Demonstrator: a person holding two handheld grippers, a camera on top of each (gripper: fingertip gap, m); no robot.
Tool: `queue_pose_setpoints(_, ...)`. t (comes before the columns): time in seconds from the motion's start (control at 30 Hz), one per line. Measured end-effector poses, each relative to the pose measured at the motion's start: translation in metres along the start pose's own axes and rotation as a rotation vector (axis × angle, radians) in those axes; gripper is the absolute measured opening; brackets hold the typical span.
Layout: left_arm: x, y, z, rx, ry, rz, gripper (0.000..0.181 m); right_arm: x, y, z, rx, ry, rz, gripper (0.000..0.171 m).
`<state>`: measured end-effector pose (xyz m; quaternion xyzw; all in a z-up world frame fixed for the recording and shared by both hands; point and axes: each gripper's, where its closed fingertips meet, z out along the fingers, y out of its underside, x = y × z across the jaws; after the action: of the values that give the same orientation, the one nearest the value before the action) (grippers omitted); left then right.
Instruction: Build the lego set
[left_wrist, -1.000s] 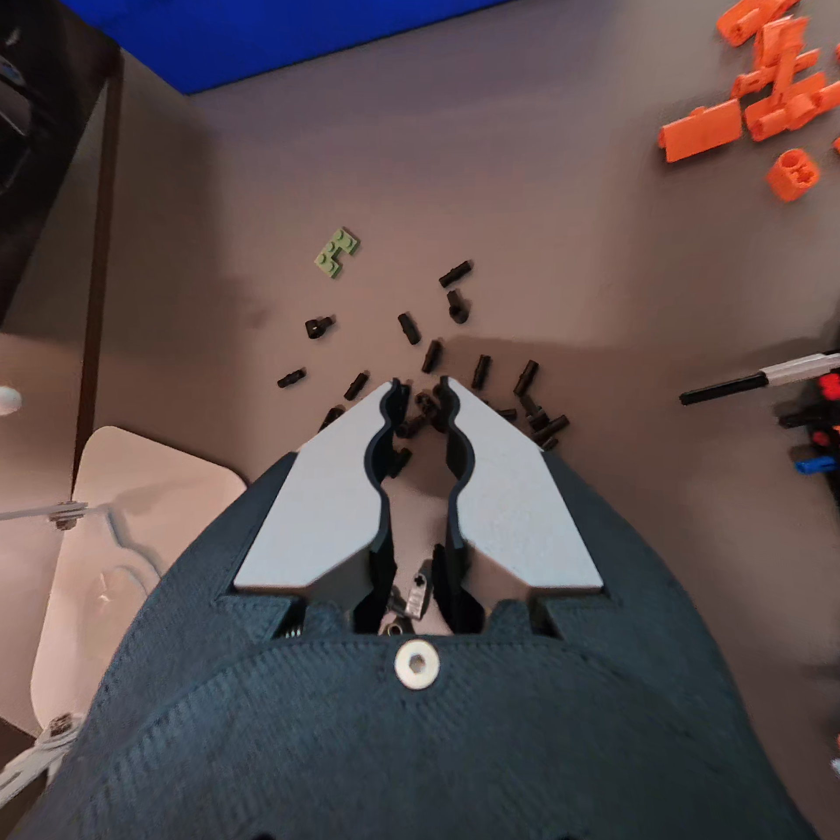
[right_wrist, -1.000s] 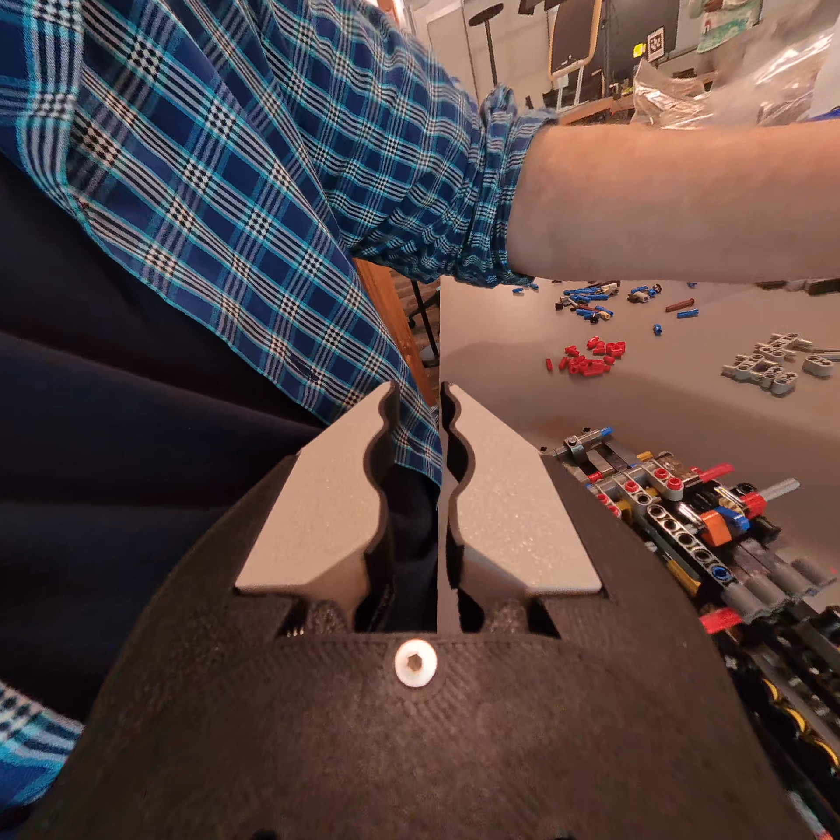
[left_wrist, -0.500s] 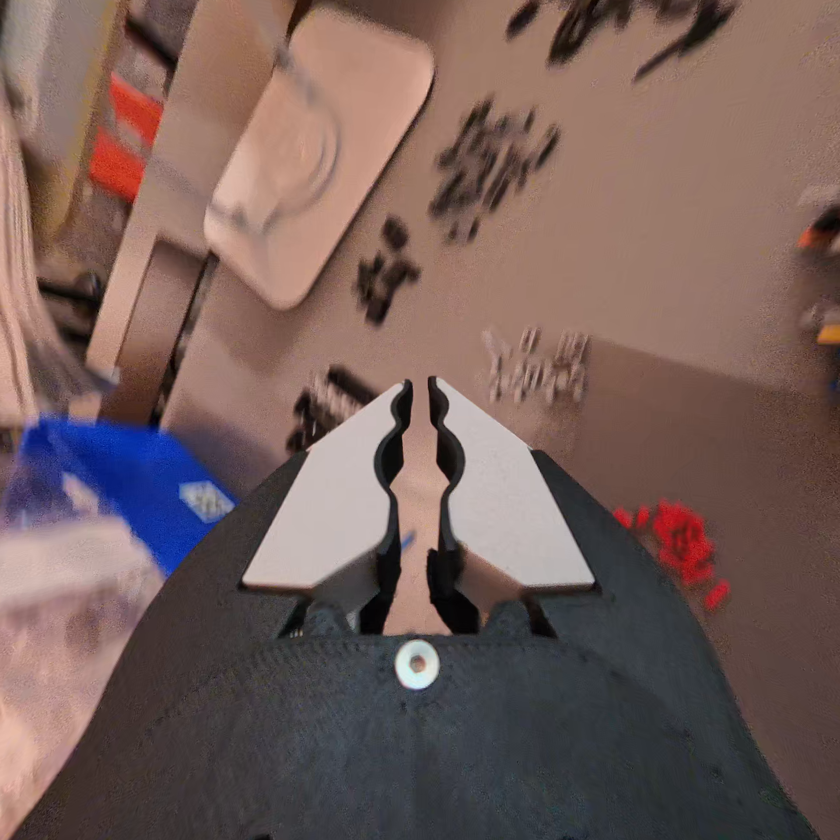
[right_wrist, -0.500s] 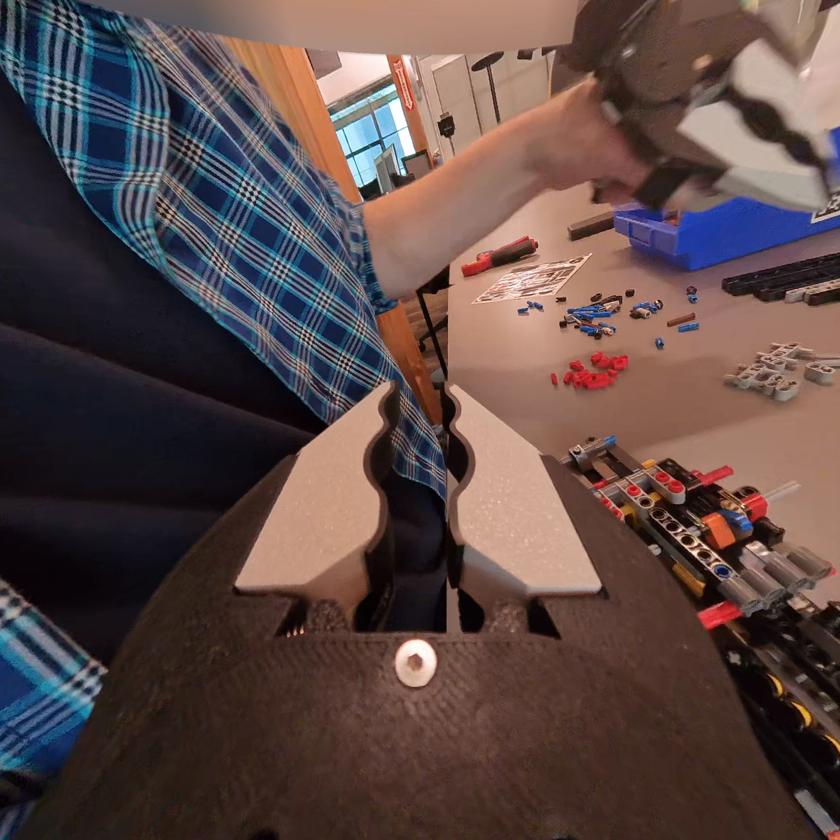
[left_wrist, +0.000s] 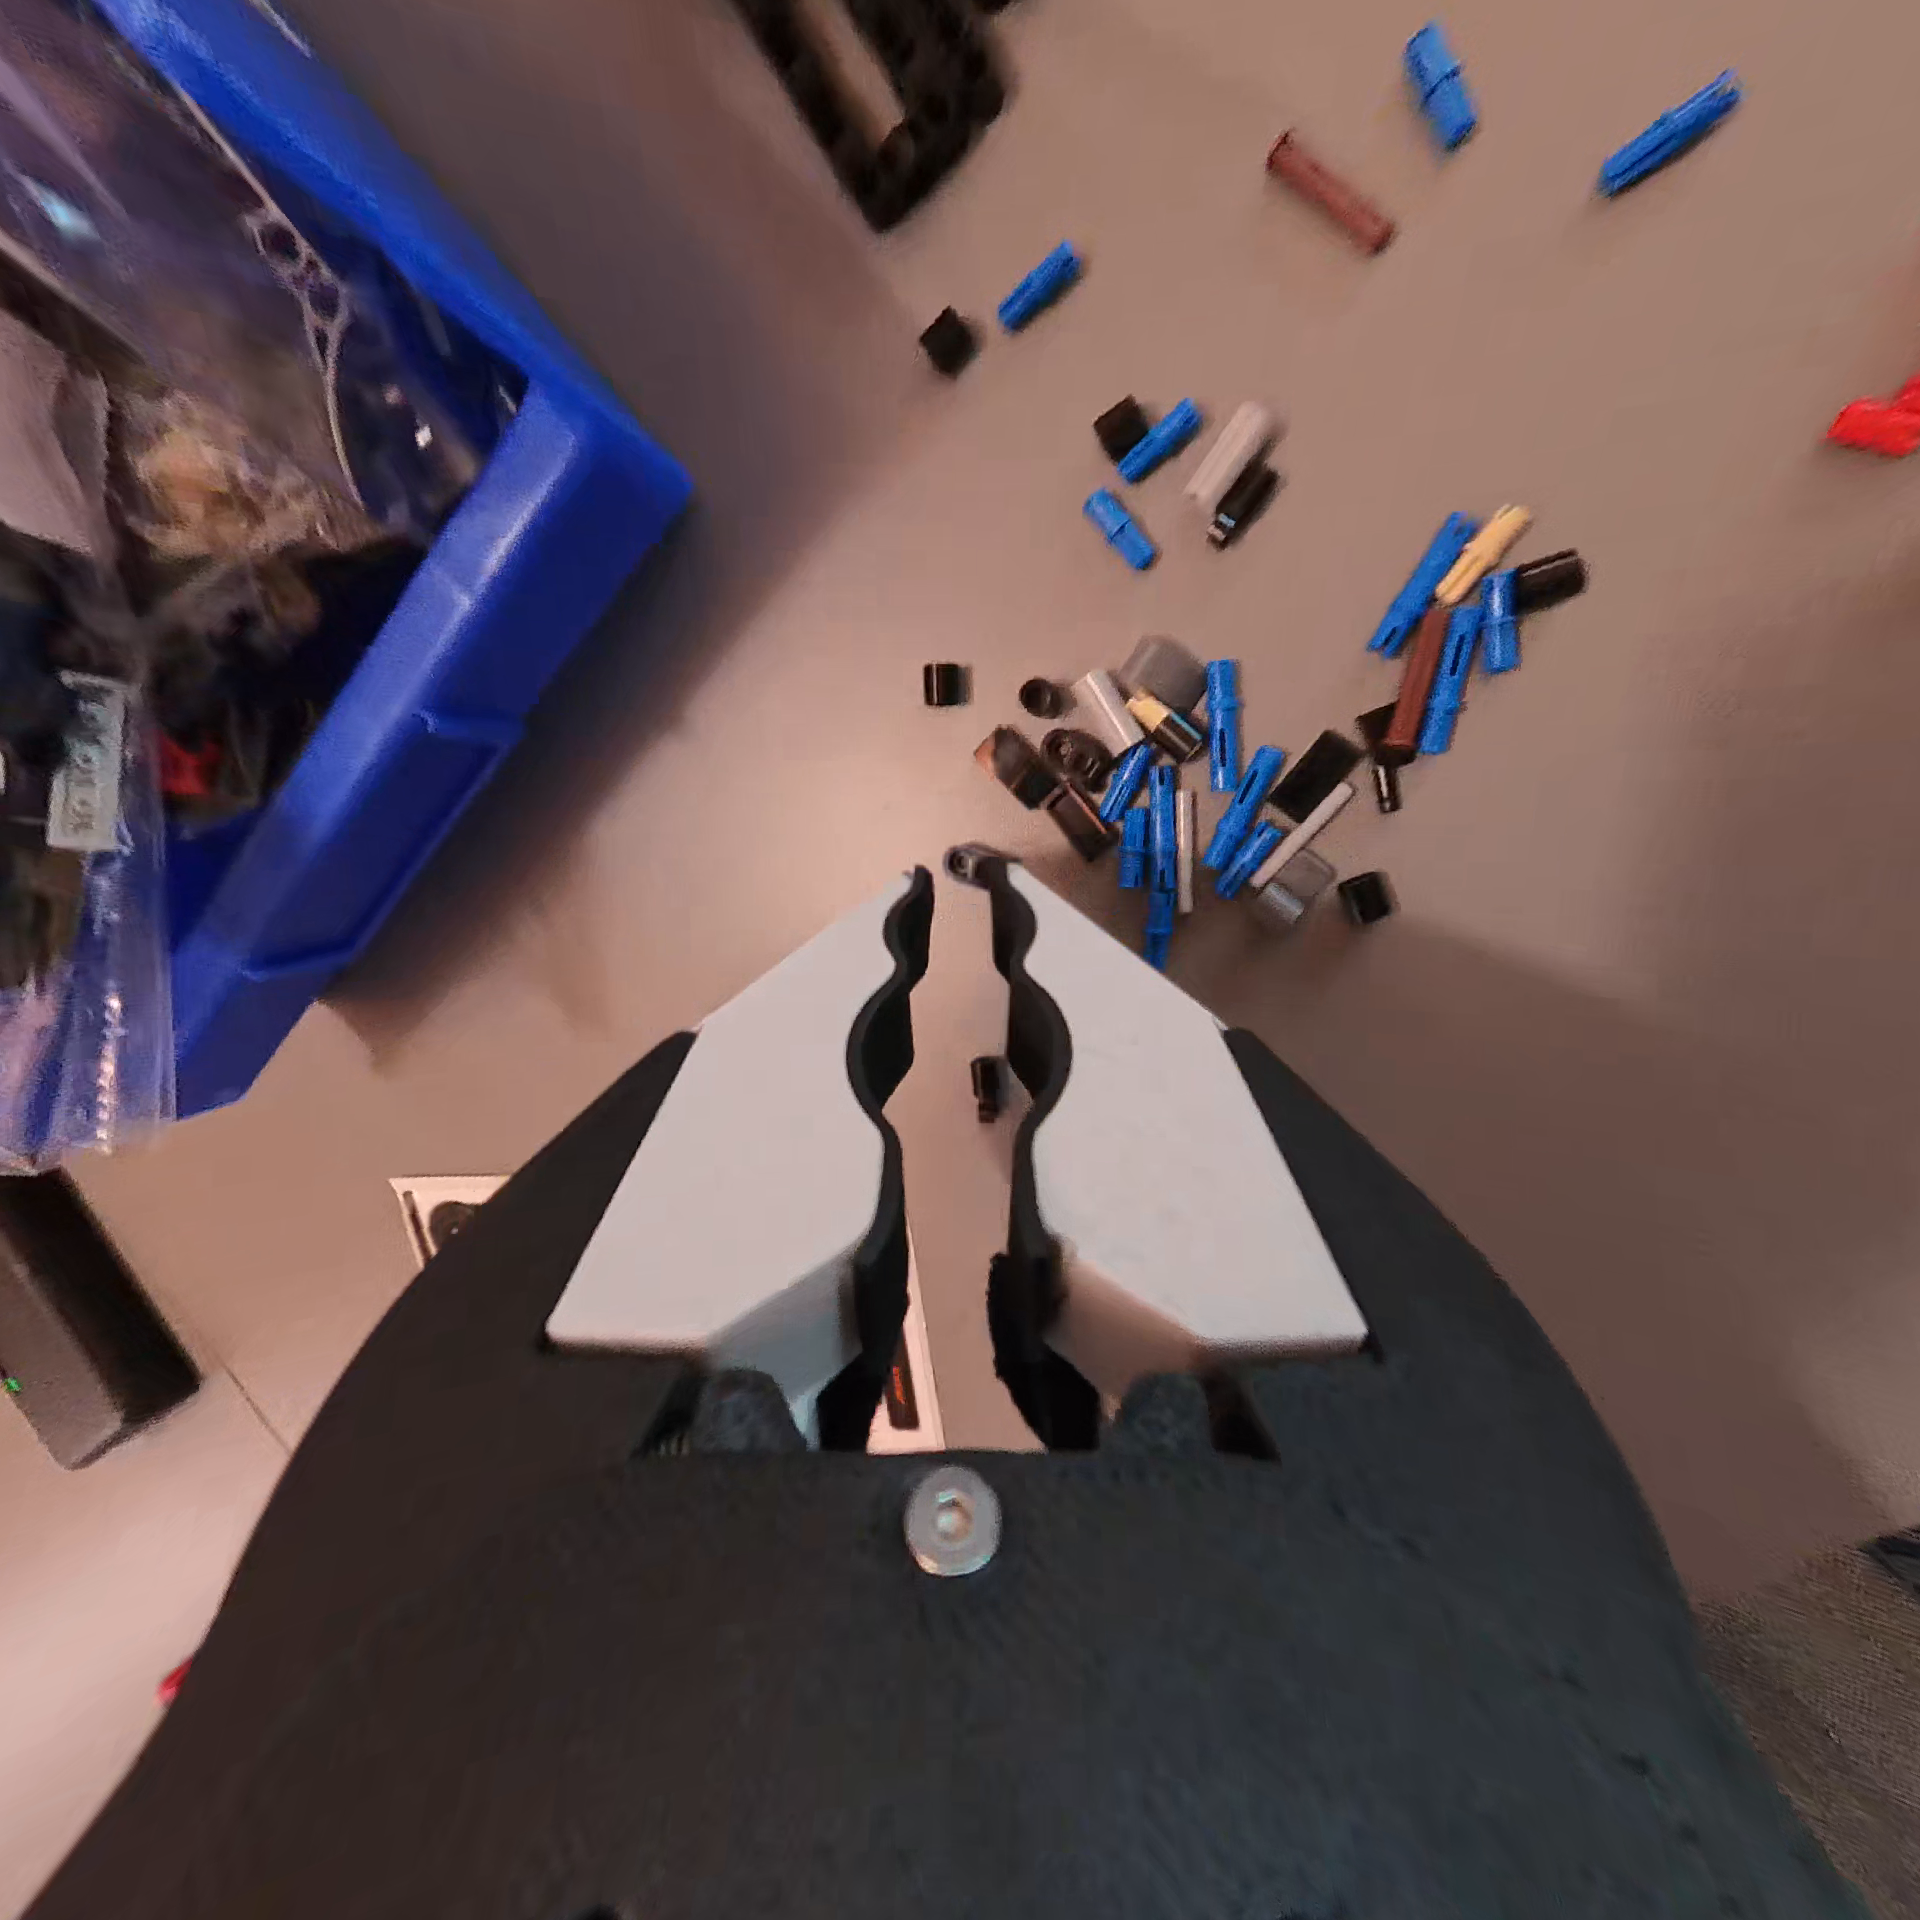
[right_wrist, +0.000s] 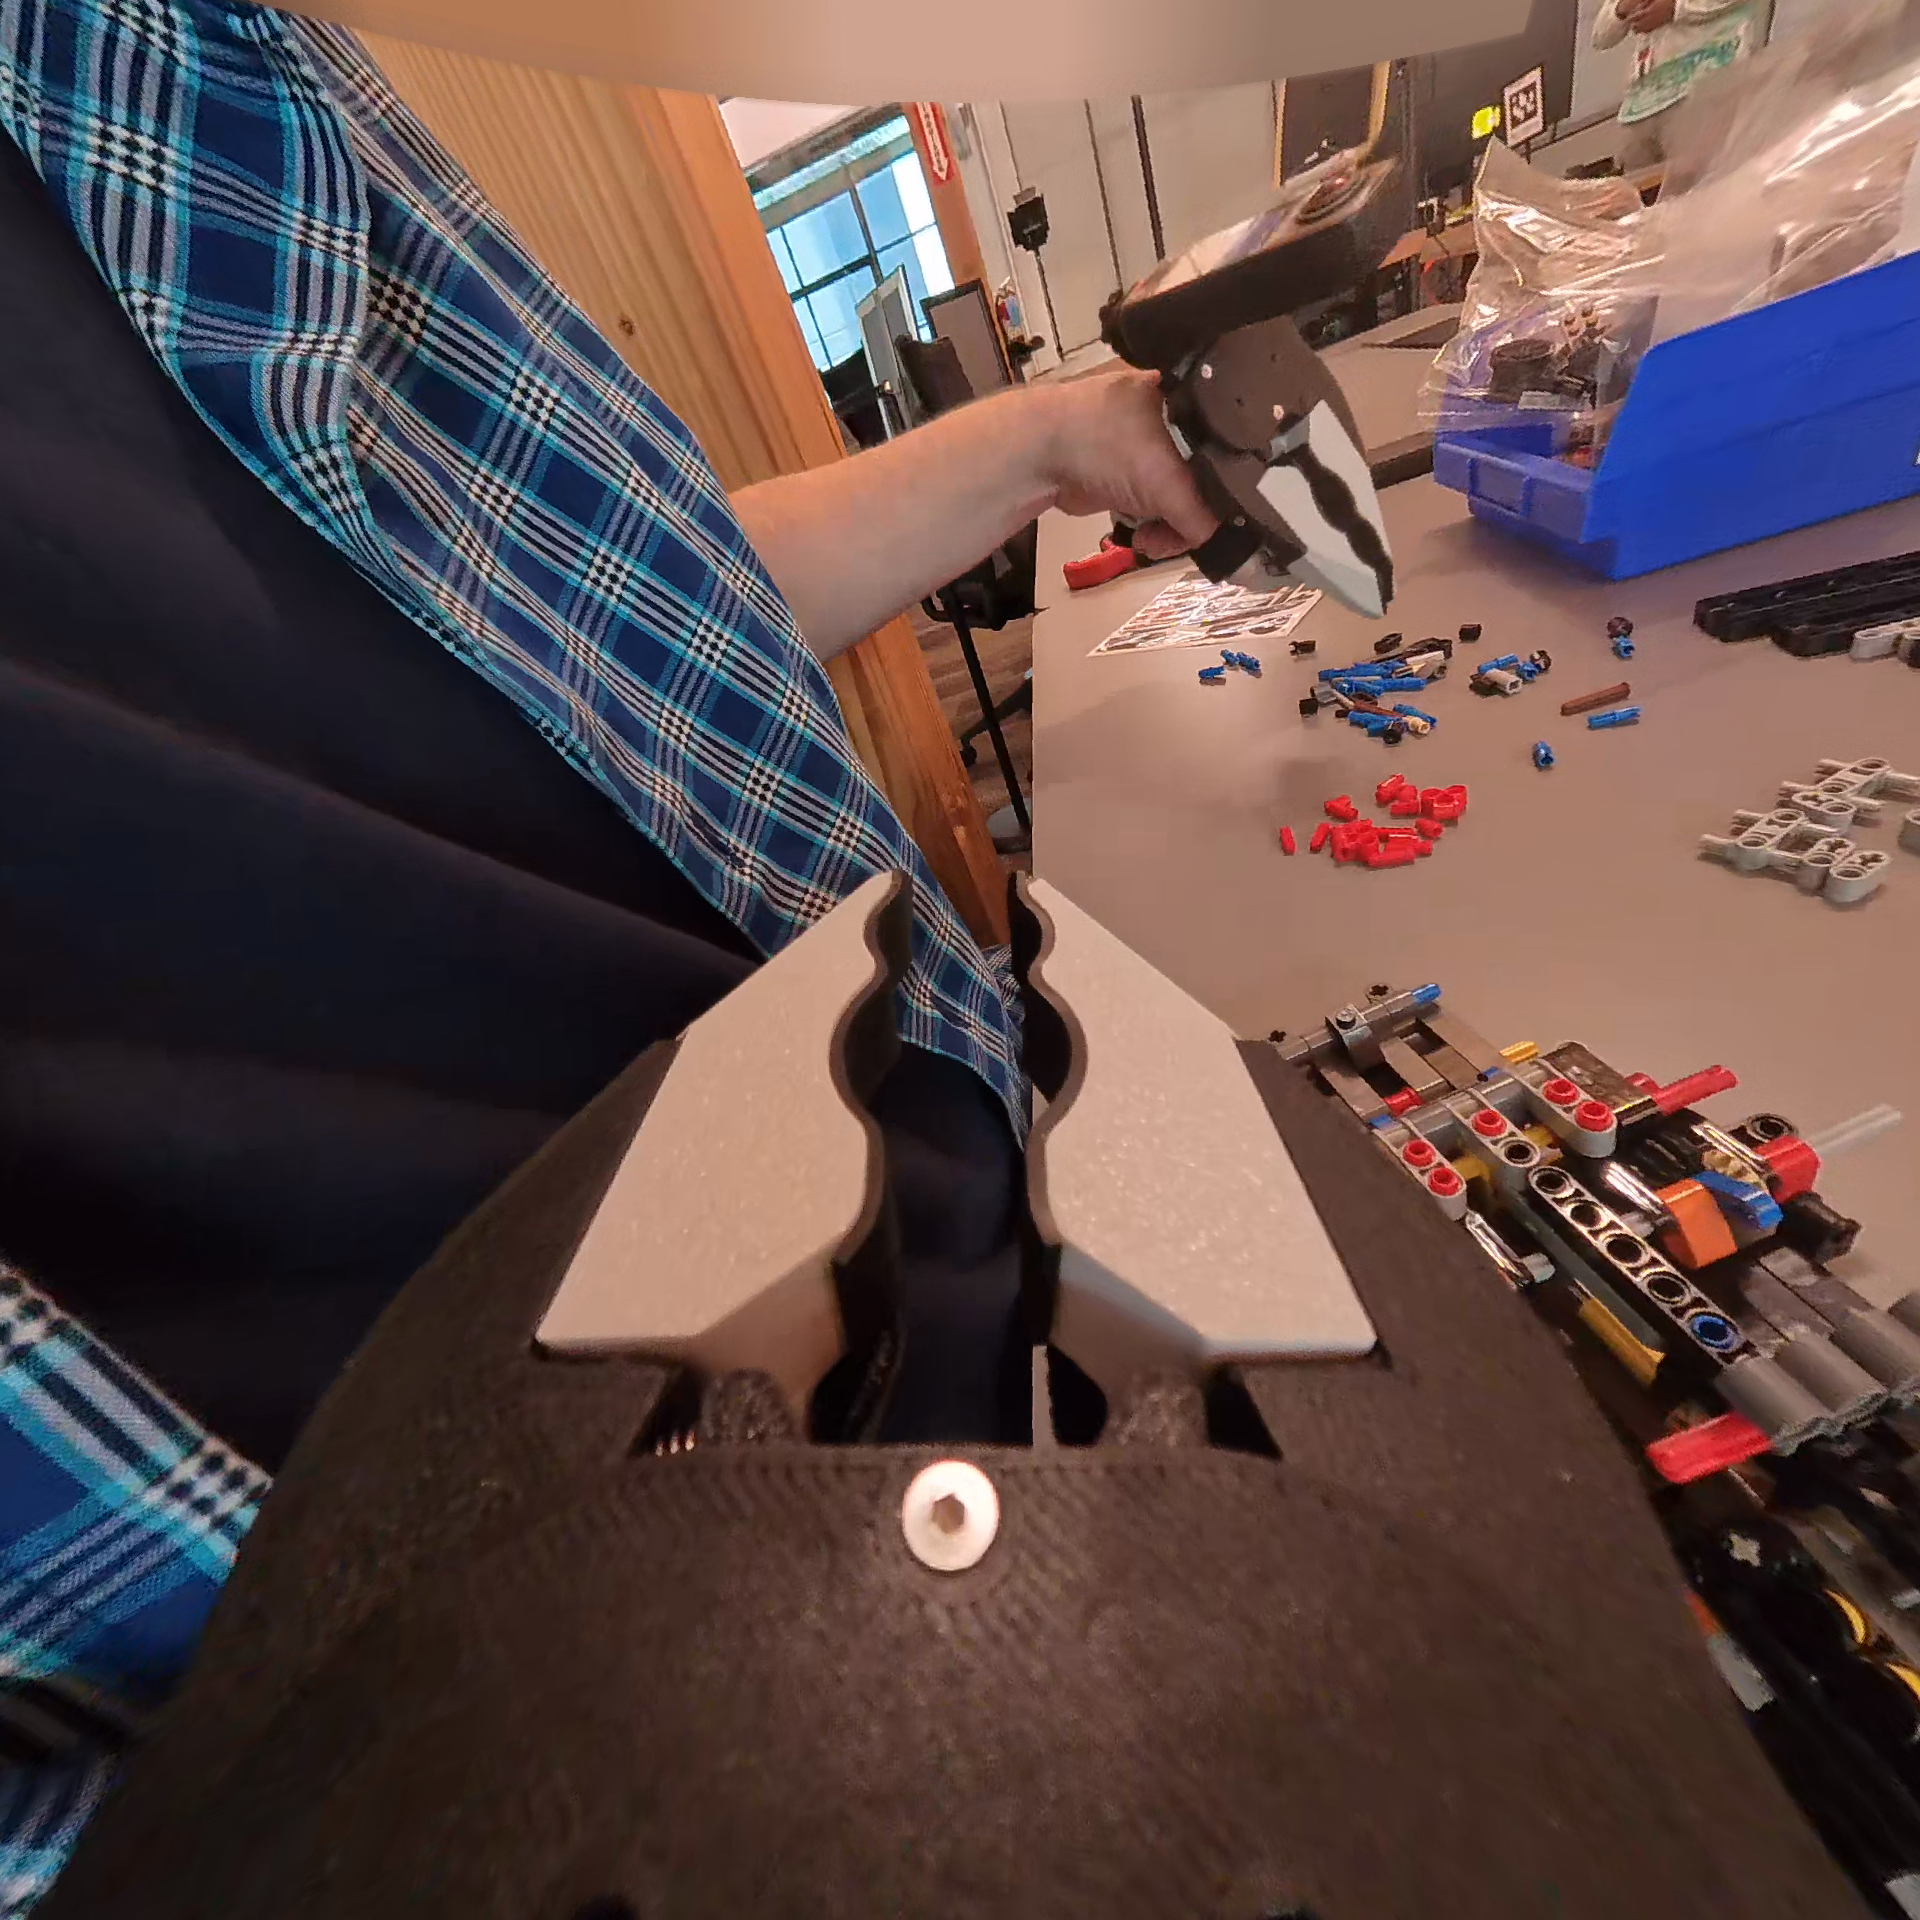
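Note:
My left gripper (left_wrist: 956, 878) hovers above the grey table, just left of a scatter of blue, black and grey pins (left_wrist: 1195, 790). Its jaws are almost together, with a small black pin (left_wrist: 977, 860) pinched at the tips. It also shows in the right wrist view (right_wrist: 1371, 597), held in a hand above the same pins (right_wrist: 1371, 696). My right gripper (right_wrist: 958, 894) is slightly open and empty at the table's near edge, pointing at the person's plaid shirt (right_wrist: 468, 468). The part-built Lego model (right_wrist: 1621, 1226) lies just right of it.
A blue bin (left_wrist: 436, 623) with plastic bags stands left of the left gripper. Black beams (left_wrist: 894, 114) and a brown axle (left_wrist: 1330, 192) lie beyond the pins. Red pieces (right_wrist: 1371, 821), grey connectors (right_wrist: 1808, 831) and a printed sheet (right_wrist: 1205, 613) lie on the table. The grippers' ends are close to 40 centimeters from one another.
The left gripper narrowed its jaws over the black pin pile, then swung away fast and now hovers by the blue pins and blue bin. The right gripper has barely moved.

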<state>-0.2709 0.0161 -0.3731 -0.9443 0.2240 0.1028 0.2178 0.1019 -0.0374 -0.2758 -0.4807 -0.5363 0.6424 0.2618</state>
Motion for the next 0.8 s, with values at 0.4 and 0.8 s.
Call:
queue_pose_setpoints(0.4, 0.0, 0.003, 0.018, 0.027, 0.084, 0.01, 0.018, 0.001, 0.001, 0.0, -0.002, -0.005, 0.003, 0.015)
queue_pose_setpoints(0.8, -0.008, 0.002, 0.012, 0.082, 0.103, -0.067, 0.01, 0.002, 0.0, 0.0, 0.0, -0.007, 0.007, 0.015)
